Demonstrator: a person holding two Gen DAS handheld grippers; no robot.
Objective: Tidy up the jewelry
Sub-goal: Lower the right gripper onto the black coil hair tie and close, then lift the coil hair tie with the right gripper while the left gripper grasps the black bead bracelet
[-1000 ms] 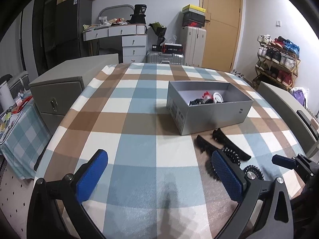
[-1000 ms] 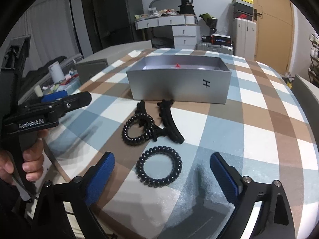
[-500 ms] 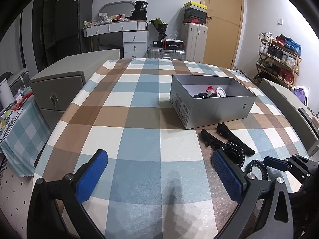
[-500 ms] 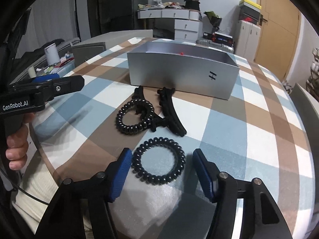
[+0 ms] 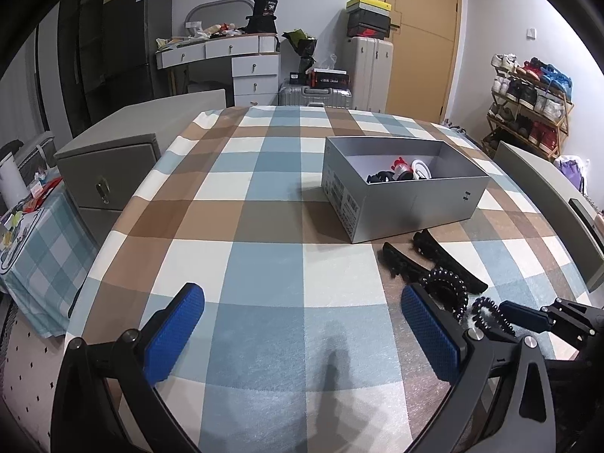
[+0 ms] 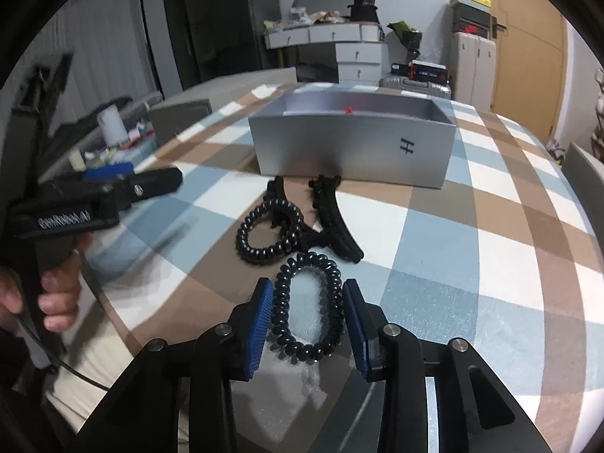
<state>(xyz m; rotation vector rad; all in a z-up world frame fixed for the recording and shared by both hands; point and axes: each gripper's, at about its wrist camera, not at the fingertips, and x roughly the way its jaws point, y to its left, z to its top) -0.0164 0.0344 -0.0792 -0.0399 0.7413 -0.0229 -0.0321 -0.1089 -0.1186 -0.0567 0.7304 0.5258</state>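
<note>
Near spiral hair tie [image 6: 307, 311] at table [image 6: 472, 249] near edge, squeezed oval between right gripper [image 6: 307, 326] pads, jaws closing. Left gripper [image 5: 302, 332] wide open, empty.

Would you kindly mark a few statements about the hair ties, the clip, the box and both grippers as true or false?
1. The right gripper has a spiral hair tie between its closing pads. True.
2. The grey box is empty. False: small items lie inside.
3. The left gripper is open and holds nothing. True.
4. The second hair tie is inside the box. False: it lies on the cloth, over the black hair clip.
</note>
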